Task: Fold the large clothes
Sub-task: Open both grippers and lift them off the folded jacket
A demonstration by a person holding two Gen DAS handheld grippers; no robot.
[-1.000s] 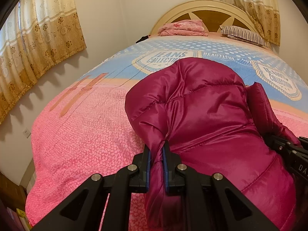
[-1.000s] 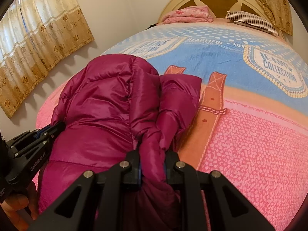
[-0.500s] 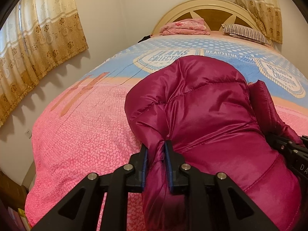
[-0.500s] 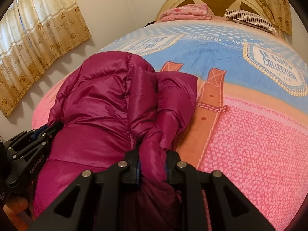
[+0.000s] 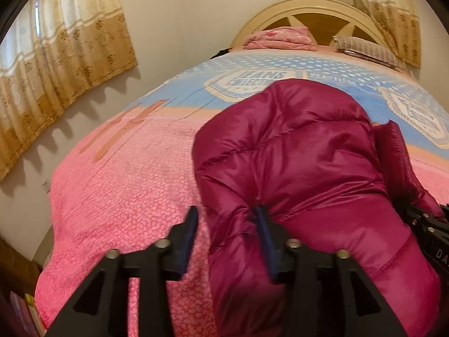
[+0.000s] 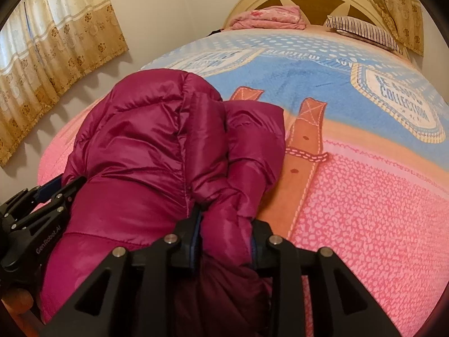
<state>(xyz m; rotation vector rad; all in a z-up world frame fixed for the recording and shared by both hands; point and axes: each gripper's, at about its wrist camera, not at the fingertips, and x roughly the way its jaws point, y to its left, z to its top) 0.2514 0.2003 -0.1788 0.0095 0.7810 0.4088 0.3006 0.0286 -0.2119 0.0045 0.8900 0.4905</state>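
A magenta puffer jacket (image 5: pixel 303 154) lies bunched on the bed; it also shows in the right wrist view (image 6: pixel 157 146). My left gripper (image 5: pixel 226 219) is open, its jaws spread wide around the jacket's near left edge; the right pad touches the fabric. My right gripper (image 6: pixel 224 221) has its jaws spread a little, with a thick fold of the jacket's near right edge still filling the gap between them. Each gripper shows at the edge of the other's view: the right one (image 5: pixel 426 224) and the left one (image 6: pixel 42 196).
The bed's pink and blue bedspread (image 6: pixel 364 196) extends to a cream headboard (image 5: pixel 308 11). A folded pink blanket (image 5: pixel 280 38) and a striped pillow (image 5: pixel 367 49) lie at the head. Curtains (image 5: pixel 56 56) hang on the left wall.
My left gripper has opened and let go of the jacket's edge. My right gripper's jaws have widened on the fold. The jacket has settled lower on the bed.
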